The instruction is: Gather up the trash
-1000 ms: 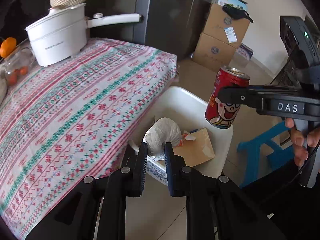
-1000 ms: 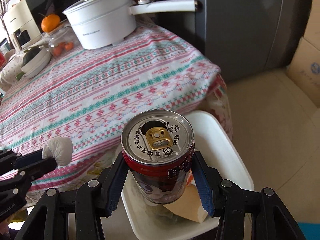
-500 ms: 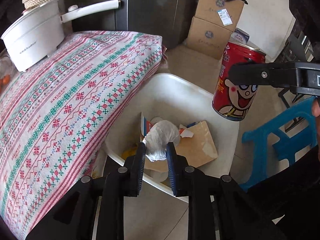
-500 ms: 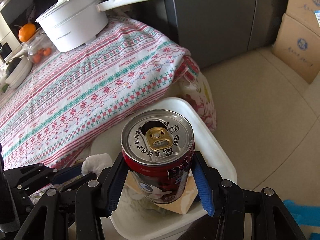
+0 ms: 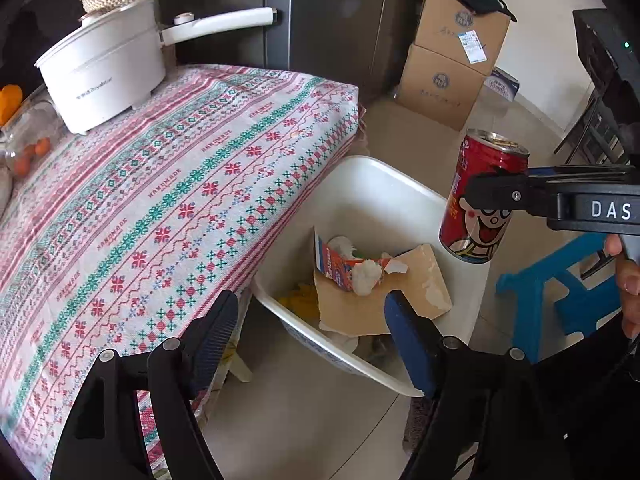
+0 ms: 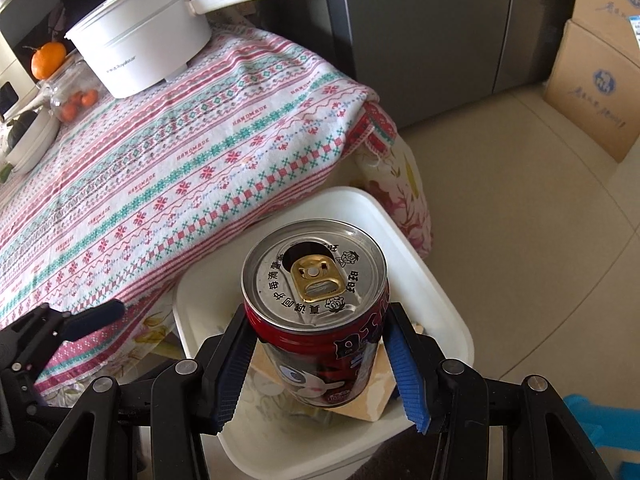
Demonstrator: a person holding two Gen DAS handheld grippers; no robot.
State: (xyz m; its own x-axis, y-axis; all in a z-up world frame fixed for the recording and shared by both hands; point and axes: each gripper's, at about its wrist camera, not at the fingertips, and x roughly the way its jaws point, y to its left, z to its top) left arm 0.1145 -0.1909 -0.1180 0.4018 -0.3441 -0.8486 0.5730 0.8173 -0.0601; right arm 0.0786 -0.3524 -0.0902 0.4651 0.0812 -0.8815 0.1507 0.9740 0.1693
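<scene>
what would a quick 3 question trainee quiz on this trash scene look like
1. True or false: the left gripper is gripping the wad of tissue.
2. What does the right gripper hold?
A. an orange
B. a red can
C. a pot lid
3. Fill in: the can hangs over the white ___, which sits on the floor beside the table.

Key
1. False. Its jaws have just been opening; they stand wide apart and empty, and the tissue lies in the bin on a torn carton and cardboard.
2. B. The pads press on the can's sides; its top is already opened.
3. bin
</scene>
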